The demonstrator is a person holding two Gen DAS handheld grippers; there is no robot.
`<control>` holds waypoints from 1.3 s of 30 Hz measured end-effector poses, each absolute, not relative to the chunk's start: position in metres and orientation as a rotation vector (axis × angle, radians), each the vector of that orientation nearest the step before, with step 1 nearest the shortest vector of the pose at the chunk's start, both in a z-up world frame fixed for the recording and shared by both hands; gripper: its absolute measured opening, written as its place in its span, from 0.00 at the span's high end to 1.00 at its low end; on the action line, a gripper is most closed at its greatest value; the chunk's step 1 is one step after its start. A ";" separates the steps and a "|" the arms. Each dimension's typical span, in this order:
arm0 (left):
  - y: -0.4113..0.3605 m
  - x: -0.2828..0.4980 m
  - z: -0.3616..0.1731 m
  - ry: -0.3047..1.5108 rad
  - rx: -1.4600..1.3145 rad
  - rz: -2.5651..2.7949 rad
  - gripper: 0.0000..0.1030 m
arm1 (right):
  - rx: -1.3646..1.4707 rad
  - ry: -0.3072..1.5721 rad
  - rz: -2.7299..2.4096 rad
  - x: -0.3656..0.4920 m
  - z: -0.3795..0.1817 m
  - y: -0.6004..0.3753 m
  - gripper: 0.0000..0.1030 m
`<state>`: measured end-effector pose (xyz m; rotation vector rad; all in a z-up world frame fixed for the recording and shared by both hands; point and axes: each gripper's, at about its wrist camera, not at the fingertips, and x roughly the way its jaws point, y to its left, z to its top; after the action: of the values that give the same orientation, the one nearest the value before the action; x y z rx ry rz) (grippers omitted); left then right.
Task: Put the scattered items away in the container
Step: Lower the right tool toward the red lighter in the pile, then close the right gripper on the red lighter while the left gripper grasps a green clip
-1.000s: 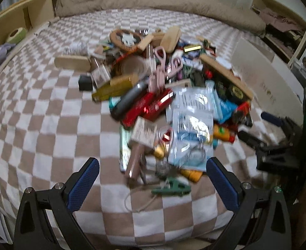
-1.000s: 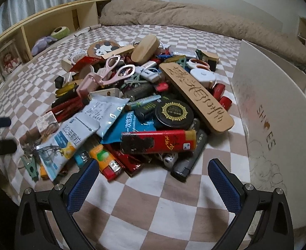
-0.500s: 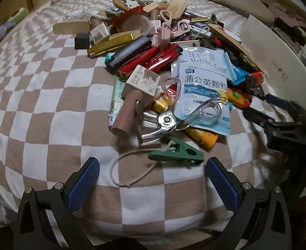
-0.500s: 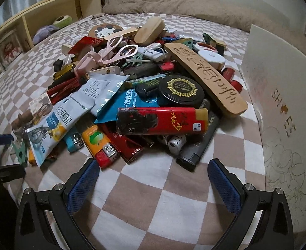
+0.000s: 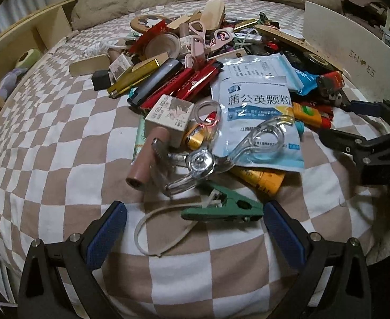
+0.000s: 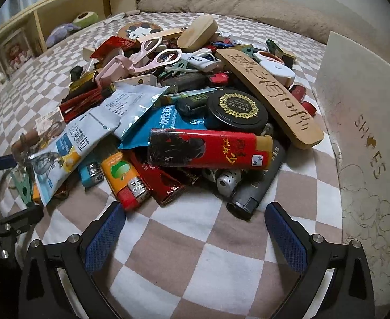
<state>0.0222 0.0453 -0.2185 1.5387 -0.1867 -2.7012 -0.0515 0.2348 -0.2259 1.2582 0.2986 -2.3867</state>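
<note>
Near the bed's (image 5: 62, 159) front edge the left claw (image 5: 195, 228) gapes wide and empty around a green clip (image 5: 221, 208); its looped white cord (image 5: 152, 228) could snag and drag neighbours. The right claw (image 6: 195, 228) is equally spread, holding nothing. Beyond, the heaped pile (image 6: 195, 101) could slide. The white container (image 6: 362, 122), near the bed's right edge, hides its interior.

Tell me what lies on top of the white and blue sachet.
The clear-handled scissors rest with one handle loop across the white and blue sachet. An orange tube pokes out beneath it; anything else under the sachet is hidden.
</note>
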 end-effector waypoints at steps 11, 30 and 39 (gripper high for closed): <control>0.052 0.022 -0.216 -0.130 1.487 -2.745 0.05 | 1.235 0.280 -2.415 -0.051 -0.226 0.233 0.00; 0.070 0.032 -0.206 -0.178 1.499 -2.847 0.49 | 1.043 0.194 -2.484 -0.056 -0.188 0.246 0.00; 0.066 0.036 -0.197 -0.093 1.553 -2.858 0.49 | 1.064 0.282 -2.453 -0.070 -0.200 0.234 0.05</control>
<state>0.0356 0.0659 -0.1974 1.5528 -0.0934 -2.8577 -0.0703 0.2342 -0.1999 1.0641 0.2825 -2.4533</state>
